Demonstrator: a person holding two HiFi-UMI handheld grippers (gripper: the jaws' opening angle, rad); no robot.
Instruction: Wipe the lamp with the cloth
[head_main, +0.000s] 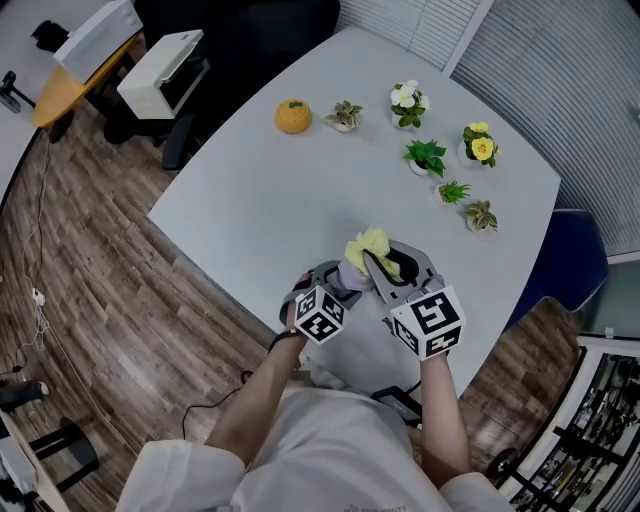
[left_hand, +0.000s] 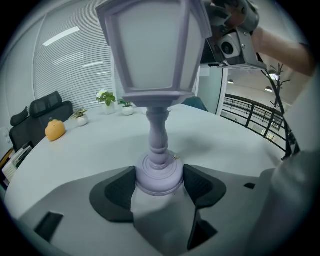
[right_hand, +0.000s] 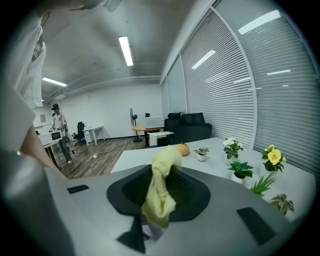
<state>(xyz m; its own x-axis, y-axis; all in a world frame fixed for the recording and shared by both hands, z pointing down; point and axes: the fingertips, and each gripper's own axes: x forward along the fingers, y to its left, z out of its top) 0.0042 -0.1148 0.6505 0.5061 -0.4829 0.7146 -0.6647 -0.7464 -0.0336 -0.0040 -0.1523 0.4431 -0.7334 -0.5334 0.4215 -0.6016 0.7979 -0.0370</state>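
Observation:
A lavender lantern-shaped lamp (left_hand: 159, 125) stands upright on the pale grey table (head_main: 250, 200) near its front edge. My left gripper (left_hand: 160, 184) is shut on the lamp's round base, a dark pad pressing each side. In the head view the lamp (head_main: 352, 277) shows only partly between the two grippers. My left gripper (head_main: 340, 288) is at its left. My right gripper (head_main: 374, 262) is shut on a yellow cloth (head_main: 368, 243), which rests at the lamp's top. In the right gripper view the cloth (right_hand: 160, 192) hangs crumpled between the jaws of my right gripper (right_hand: 161, 186).
Several small potted plants (head_main: 427, 156) and an orange pumpkin-like ornament (head_main: 293, 116) stand at the table's far side. A blue chair (head_main: 570, 260) sits off the right edge. White boxes (head_main: 160, 72) rest on furniture at the upper left. The person's torso is close to the table's front edge.

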